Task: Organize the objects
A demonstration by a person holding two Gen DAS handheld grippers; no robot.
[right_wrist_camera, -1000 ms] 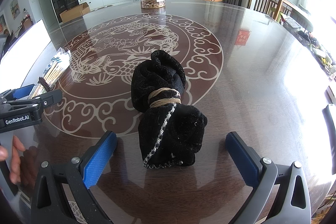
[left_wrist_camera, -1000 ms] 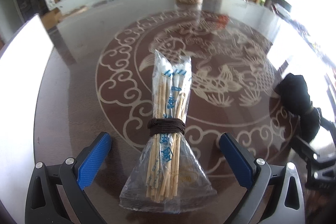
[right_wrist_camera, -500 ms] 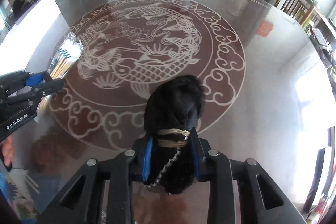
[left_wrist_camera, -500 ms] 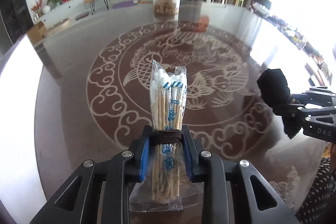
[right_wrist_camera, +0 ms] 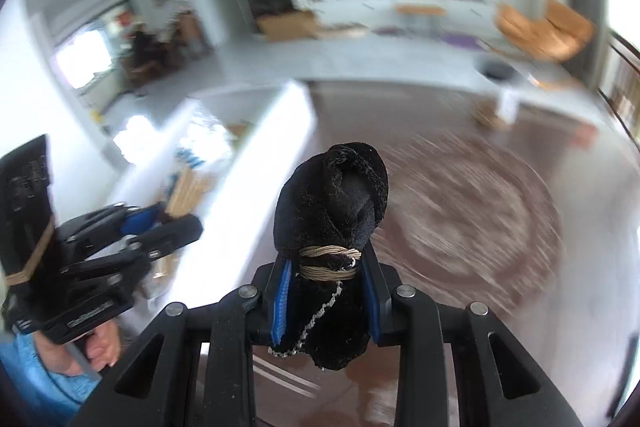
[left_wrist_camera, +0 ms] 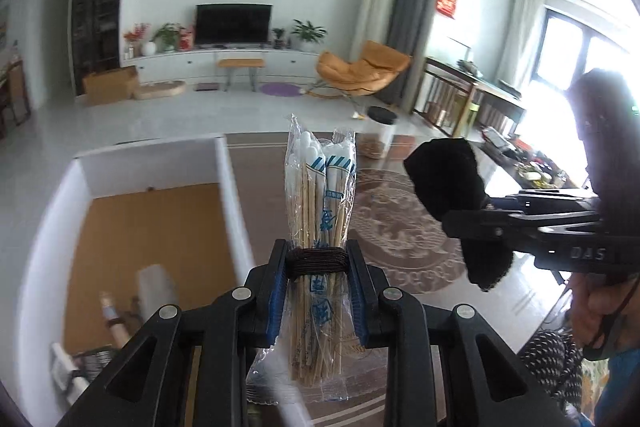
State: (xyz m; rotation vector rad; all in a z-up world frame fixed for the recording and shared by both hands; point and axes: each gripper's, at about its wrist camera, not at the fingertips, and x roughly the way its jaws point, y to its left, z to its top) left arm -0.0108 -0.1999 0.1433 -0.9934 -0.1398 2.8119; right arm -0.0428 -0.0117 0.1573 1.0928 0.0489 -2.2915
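Observation:
My left gripper (left_wrist_camera: 318, 263) is shut on a bundle of wrapped chopsticks (left_wrist_camera: 320, 195) tied with a dark cord, held up above the table. My right gripper (right_wrist_camera: 326, 267) is shut on a black cloth bundle (right_wrist_camera: 334, 195) tied with tan string, also lifted. In the left wrist view the black cloth bundle (left_wrist_camera: 448, 179) and right gripper show at the right. In the right wrist view the left gripper (right_wrist_camera: 132, 223) with the chopsticks (right_wrist_camera: 188, 187) shows at the left, near the box.
A white box with a wooden floor (left_wrist_camera: 152, 227) stands at the table's left, with some items in its near corner (left_wrist_camera: 120, 319). A clear jar with a black lid (left_wrist_camera: 380, 135) stands at the table's far side. The brown table bears a patterned medallion (left_wrist_camera: 400, 227).
Both grippers closed on their bundles, then lifted them off the table and swung left toward the white box. The right wrist view is blurred by motion.

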